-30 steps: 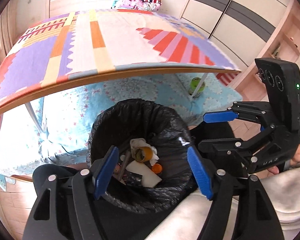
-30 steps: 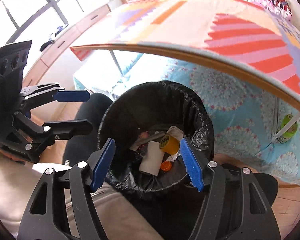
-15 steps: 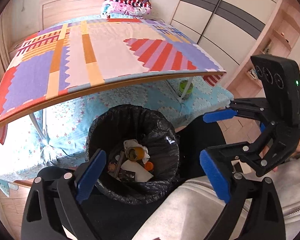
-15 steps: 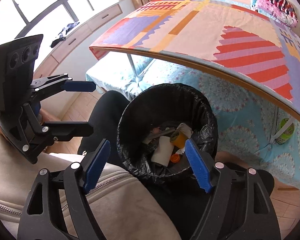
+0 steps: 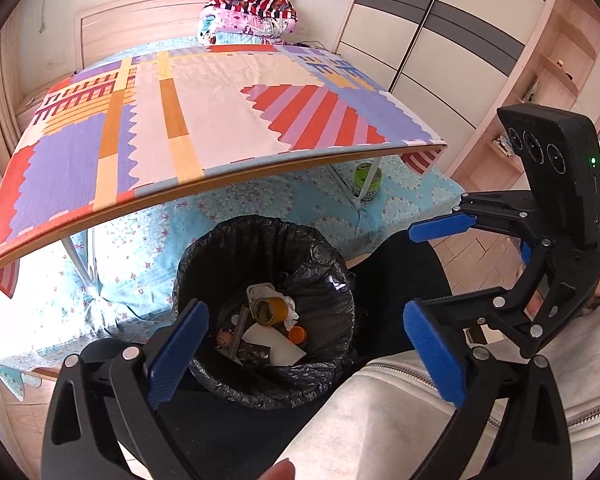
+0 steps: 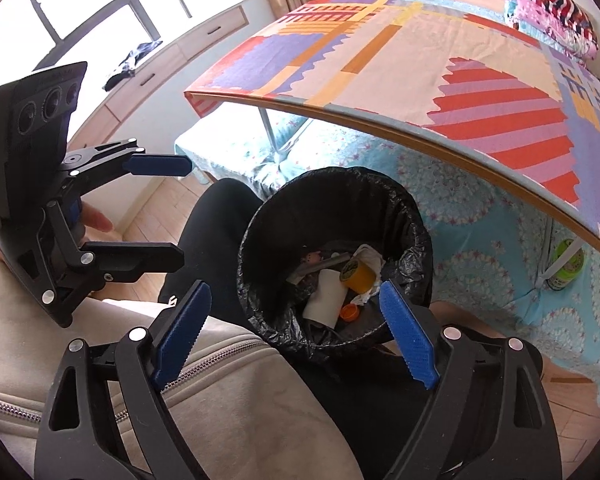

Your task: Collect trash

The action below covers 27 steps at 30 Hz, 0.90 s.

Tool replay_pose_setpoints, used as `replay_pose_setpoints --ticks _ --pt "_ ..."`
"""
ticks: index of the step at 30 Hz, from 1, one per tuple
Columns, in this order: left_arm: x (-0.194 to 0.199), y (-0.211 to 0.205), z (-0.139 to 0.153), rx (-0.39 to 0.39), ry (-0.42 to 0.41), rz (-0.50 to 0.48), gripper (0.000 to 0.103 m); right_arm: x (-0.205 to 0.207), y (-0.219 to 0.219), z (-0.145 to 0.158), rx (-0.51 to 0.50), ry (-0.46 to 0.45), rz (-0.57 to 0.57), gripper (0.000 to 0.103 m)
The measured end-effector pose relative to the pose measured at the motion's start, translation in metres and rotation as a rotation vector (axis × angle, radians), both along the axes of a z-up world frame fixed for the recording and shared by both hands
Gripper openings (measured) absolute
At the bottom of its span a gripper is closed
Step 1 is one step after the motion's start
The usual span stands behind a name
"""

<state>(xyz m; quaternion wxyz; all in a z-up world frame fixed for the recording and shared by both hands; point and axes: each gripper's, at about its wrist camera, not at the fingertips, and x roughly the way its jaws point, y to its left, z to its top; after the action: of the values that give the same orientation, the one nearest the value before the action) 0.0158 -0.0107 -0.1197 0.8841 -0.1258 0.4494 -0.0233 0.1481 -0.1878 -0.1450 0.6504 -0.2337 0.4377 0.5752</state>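
Both my grippers pulled back from bin (image 5: 260,248) since earlier; left gripper (image 5: 306,354) and right gripper (image 6: 296,334) jaws wide apart, holding nothing.

The left wrist view looks forward and down from behind the left claw (image 5: 304,354); it sits close above the black-lined bin (image 5: 204,256), facing the patterned worktop (image 5: 204,120) with wardrobes at its right; the right wrist view looks the same way past the right claw (image 6: 296,332), from the bin's other side, with the window at its left; both share the bin (image 6: 416,220), the worktop (image 6: 380,60), and each other's claw at the frame's edge; the far pillows blur, perhaps from the fisheye.
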Motion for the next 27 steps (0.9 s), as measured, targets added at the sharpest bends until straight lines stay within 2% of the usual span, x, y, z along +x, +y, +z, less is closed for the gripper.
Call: replay_pose_setpoints --ticks 27 --pt "0.0009 -0.0020 -0.0034 0.002 0.005 -0.005 0.095 -0.0069 0.0014 0.0047 -0.006 -0.031 0.007 0.086"
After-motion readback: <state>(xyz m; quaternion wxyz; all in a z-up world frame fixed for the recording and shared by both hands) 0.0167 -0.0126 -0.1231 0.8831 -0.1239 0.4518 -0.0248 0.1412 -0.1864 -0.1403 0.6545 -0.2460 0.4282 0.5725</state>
